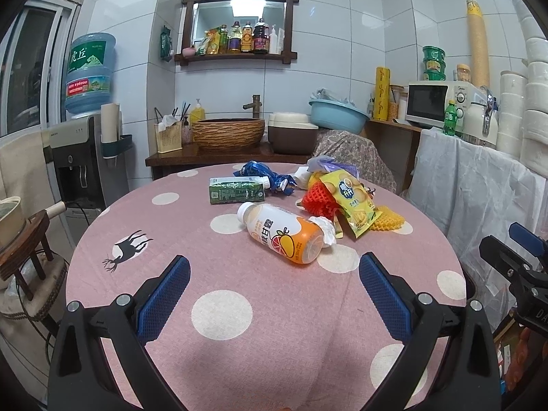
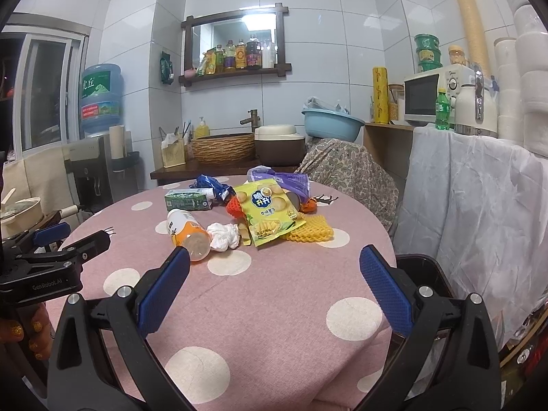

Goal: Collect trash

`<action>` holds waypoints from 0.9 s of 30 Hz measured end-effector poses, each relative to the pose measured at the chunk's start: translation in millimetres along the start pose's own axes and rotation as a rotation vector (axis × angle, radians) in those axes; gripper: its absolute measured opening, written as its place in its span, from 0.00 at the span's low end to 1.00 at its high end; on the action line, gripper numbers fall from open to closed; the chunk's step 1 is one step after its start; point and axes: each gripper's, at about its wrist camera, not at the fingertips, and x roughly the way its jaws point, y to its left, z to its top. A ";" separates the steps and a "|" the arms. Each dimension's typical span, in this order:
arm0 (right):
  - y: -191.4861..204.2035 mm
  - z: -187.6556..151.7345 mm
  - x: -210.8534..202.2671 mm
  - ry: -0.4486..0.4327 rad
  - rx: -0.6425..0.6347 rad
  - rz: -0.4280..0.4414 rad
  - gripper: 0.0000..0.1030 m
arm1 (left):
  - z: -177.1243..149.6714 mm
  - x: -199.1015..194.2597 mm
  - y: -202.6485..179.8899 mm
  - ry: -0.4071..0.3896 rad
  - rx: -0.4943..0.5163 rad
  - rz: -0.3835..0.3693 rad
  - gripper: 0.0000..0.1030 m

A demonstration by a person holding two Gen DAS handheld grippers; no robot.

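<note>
Trash lies on the far half of a round pink dotted table (image 1: 239, 359). An orange-and-white juice bottle (image 1: 284, 231) lies on its side, a crumpled white tissue (image 1: 325, 229) at its base. Behind are a green carton (image 1: 236, 190), a blue wrapper (image 1: 263, 174), red foam net (image 1: 316, 202), yellow chip bag (image 1: 349, 202) and yellow foam net (image 1: 387, 221). My left gripper (image 1: 274, 284) is open and empty, just short of the bottle. My right gripper (image 2: 274, 284) is open and empty, near the bottle (image 2: 188, 231) and tissue (image 2: 224, 234).
A dark bin (image 2: 421, 270) stands off the table's right edge. A cloth-covered chair (image 1: 352, 150) and a white-draped counter (image 1: 479, 185) are at the back right. A water dispenser (image 1: 78, 157) and stool with pot (image 1: 20, 236) are on the left.
</note>
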 end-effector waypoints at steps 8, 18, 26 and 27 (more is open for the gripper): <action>0.1 -0.6 3.7 0.006 0.001 0.010 0.95 | -0.7 0.9 -0.6 0.000 -0.004 -0.010 0.95; -1.0 -1.5 5.6 0.011 0.002 0.013 0.95 | -2.0 3.6 -1.6 0.017 0.006 -0.015 0.95; -2.1 -2.0 8.4 0.016 0.001 0.018 0.95 | -2.0 6.1 -2.9 0.025 0.008 -0.014 0.95; -2.5 -2.2 9.0 0.017 0.000 0.017 0.95 | -2.1 6.7 -3.1 0.027 0.008 -0.013 0.95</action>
